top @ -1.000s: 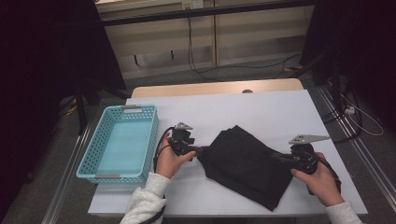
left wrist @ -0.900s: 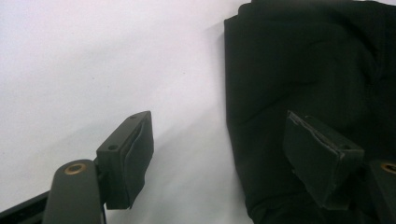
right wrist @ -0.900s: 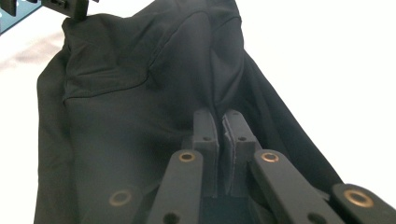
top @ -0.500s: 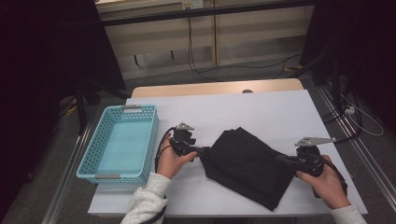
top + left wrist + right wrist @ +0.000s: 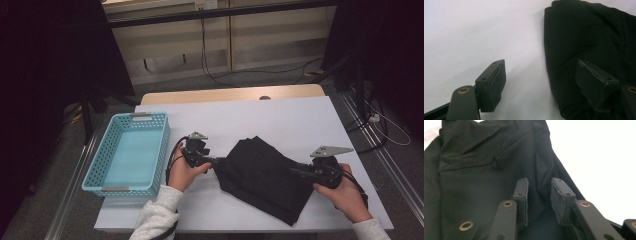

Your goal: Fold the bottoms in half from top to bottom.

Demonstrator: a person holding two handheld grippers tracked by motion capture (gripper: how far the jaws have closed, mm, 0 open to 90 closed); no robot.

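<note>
On table, both hands low, right gripper (image 5: 299,173) jaws just opening over black cloth (image 5: 265,176)

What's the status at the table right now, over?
Left tongs open, astride the cloth edge. Right tongs just easing open, cloth fold between, not pinched. Cloth folded on table. Basket at left; nothing in the way.

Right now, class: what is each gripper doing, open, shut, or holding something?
Left gripper: open, its jaws straddle the edge of the black cloth.
Right gripper: jaws have just been opening; a cloth fold sits between them, no longer pinched.
</note>
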